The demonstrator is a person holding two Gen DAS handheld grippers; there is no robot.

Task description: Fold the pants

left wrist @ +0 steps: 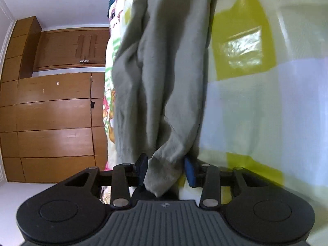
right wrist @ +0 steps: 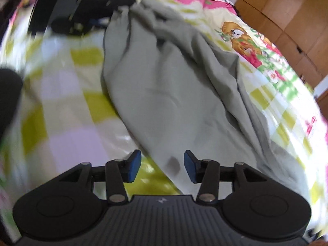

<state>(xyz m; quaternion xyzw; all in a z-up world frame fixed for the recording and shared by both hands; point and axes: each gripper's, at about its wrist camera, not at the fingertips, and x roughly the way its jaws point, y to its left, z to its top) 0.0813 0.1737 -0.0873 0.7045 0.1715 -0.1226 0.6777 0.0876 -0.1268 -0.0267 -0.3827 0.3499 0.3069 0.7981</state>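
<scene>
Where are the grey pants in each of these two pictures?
Left wrist view: the grey pants hang down the middle, their end between the left gripper's fingers.
Right wrist view: the pants lie across the middle, spread on the bed.
Shared landmark: the checked bedspread.

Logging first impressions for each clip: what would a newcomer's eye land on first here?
The grey pants lie rumpled down the middle of a checked yellow-green bedsheet. One end of them hangs bunched between the left gripper's blue pads. A cartoon bear print sits on the sheet beside the pants, wooden wardrobes beyond.
</scene>
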